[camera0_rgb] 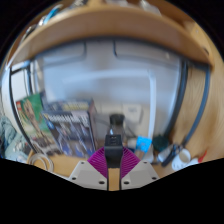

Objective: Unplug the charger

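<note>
A black charger (115, 137) stands upright between my two fingers, its lower part squeezed between the purple pads (98, 160). My gripper (113, 152) is shut on it, the pads pressing its two sides. The charger's upper end shows above the fingertips against a pale wall. I cannot make out a socket or a cable in this view.
A curved wooden shelf (100, 25) runs overhead. Books or boxes (60, 122) stand to the left beyond the fingers. A small blue thing (143, 143) and some clutter (178, 155) lie to the right. A wooden surface (60, 160) is below.
</note>
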Action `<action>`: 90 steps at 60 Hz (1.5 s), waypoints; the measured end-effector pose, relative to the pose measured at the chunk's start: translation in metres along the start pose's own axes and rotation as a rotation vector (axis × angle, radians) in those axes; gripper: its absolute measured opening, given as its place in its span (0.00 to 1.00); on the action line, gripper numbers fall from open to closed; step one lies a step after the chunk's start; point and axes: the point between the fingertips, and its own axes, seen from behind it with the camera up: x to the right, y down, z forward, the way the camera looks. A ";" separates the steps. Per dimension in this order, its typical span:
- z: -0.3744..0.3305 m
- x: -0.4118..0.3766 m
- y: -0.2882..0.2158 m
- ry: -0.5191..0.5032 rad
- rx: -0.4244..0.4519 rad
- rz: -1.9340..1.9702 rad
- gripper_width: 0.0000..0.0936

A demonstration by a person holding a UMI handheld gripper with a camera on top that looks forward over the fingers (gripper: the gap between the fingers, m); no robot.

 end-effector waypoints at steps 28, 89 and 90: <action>0.043 0.036 0.258 -0.133 -0.579 0.017 0.14; -0.142 -0.013 0.109 -0.027 -0.023 0.112 0.92; -0.150 -0.015 0.111 -0.030 -0.014 0.112 0.91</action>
